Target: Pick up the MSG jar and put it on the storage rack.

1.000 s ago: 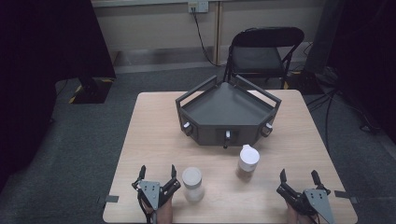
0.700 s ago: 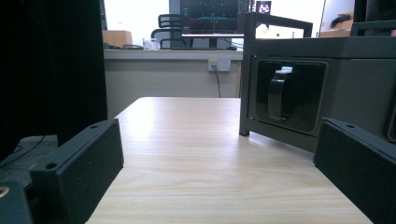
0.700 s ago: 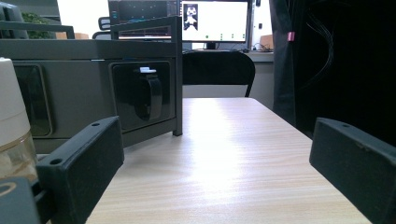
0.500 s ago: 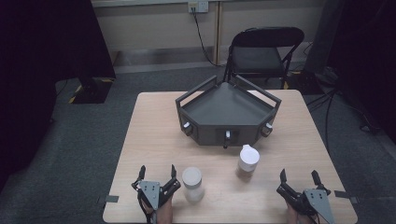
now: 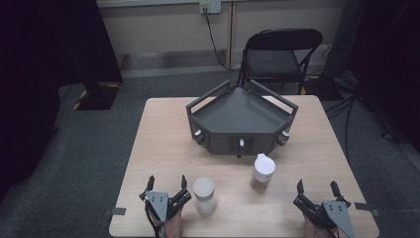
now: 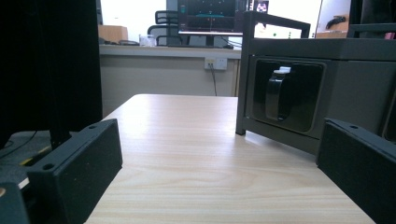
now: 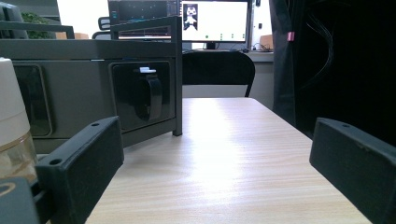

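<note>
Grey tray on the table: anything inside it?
In the high view the grey tray shows a bare dark floor, nothing on it. The strip just behind its near wall is hidden. Both jars, and, stand outside, in front of it.

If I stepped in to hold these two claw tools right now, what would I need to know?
Left gripper: open, holding nothing, low at the near left edge of the table.
Right gripper: open, holding nothing, at the near right edge.
Flat-lidded jar: upright, just right of the left gripper, untouched.
Spout-capped jar: upright, nearer the grey tray at mid-table.
Done: nothing gripped yet.
Left: probably grasp the jars.
</note>
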Demonstrator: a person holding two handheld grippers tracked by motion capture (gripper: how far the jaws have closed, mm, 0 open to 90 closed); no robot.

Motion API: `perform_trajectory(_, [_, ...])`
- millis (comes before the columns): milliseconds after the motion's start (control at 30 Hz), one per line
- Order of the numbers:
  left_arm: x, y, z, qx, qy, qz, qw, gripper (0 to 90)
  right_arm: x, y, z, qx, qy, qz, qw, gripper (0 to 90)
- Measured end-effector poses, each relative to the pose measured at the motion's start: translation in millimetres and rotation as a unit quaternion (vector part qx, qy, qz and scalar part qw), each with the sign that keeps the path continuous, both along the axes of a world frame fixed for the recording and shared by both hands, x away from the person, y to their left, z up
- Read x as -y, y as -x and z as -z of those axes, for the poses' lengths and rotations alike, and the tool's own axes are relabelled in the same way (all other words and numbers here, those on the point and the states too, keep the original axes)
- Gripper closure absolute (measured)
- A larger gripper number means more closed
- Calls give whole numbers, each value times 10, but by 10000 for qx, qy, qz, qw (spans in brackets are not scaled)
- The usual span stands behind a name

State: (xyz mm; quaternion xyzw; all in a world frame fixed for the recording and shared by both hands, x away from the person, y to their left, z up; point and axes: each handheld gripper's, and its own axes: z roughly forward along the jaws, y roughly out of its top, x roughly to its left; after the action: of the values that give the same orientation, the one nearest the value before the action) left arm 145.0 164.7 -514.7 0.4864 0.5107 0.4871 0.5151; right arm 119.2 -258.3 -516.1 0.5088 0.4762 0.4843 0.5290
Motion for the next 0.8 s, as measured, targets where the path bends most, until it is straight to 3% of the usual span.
perform_trajectory(267, [-68,33,-135,75,244,143,9996,0,-2,0,0,1,-1,7,10000,12])
perform_trajectory(433, [-14,44,-238,197,200,93,9996,0,0,1,1,3,2,1,10000,5])
perform_trajectory(633, [-47,71,-396,284,294,271,9988,0,-2,1,1,3,1,3,10000,4])
perform_trajectory(800, [-36,64,-486,276,204,412,9986,0,1,1,1,3,2,-6,10000,1])
